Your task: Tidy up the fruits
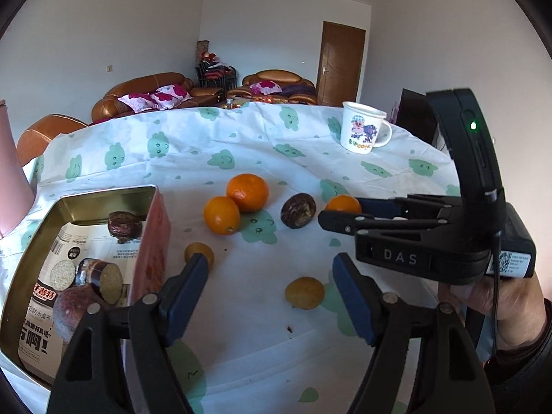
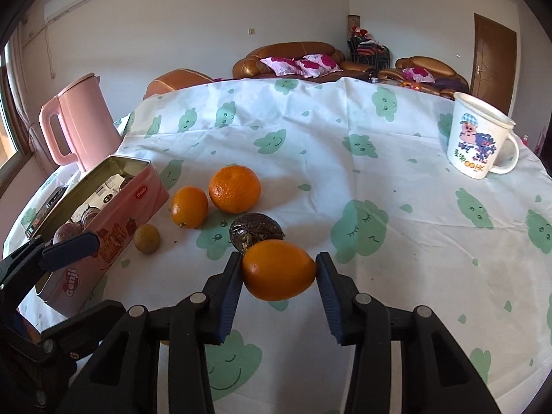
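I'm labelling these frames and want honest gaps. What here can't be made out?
- Right gripper: whether both pads press the orange fruit; its right pad looks just clear in the right wrist view.
- Tin: near end hidden by the left gripper, left wrist view.
- Small yellow fruit: partly behind a finger.
- Pink kettle: cut by the left edge.

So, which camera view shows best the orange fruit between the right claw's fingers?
The right wrist view: the orange fruit sits whole and close between the right claw pads, both pads at its sides. The left wrist view shows the orange fruit only partly, far off and half hidden behind that claw's fingers.
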Motion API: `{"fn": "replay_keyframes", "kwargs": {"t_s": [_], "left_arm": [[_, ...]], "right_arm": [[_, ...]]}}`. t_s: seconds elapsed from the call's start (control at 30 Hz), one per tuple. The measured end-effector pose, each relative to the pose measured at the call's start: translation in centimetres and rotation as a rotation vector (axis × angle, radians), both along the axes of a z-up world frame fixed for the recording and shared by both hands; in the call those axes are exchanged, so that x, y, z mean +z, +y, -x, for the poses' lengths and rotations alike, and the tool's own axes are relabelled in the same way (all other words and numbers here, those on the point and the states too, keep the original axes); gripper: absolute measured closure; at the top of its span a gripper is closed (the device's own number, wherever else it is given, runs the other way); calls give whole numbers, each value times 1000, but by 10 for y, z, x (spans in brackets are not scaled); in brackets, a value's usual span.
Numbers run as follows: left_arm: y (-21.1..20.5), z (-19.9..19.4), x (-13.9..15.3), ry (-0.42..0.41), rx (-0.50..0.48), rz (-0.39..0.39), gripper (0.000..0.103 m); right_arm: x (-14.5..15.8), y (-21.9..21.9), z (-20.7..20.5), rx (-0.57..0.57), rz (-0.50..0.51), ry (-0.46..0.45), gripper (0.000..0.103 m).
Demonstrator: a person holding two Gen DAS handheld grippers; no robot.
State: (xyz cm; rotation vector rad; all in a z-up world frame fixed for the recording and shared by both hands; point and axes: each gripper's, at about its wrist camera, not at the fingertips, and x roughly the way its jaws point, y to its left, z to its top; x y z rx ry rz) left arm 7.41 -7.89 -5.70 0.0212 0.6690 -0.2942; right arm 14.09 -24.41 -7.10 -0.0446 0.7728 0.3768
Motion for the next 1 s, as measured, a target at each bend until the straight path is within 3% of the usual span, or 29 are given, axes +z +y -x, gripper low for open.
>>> {"fn": "replay_keyframes", "kwargs": {"t_s": [0.13,0.2,0.23,0.6,0.73,1.0], "left_arm": [[-20,-12,-13,93,-80,-14,42],[-26,-21,-22,145,-98,-28,66],[-28,-24,-26,161,-98,-37,72],[-6,-15,-1,37,-20,58,72],[0,-10,9,-33,15,70,72],[3,-11,12,-85,53,70,72]], "right_arm": [[3,-13,2,-40,-36,-3,58],[3,-15,1,-46,-45,2,58],[2,-16,0,-43,-49,2,58],[9,-13,9,-6,-59,-58,58],[14,-12,16,13,-64,-95,58],[20,-11,24,37,-72,-147,58]]}}
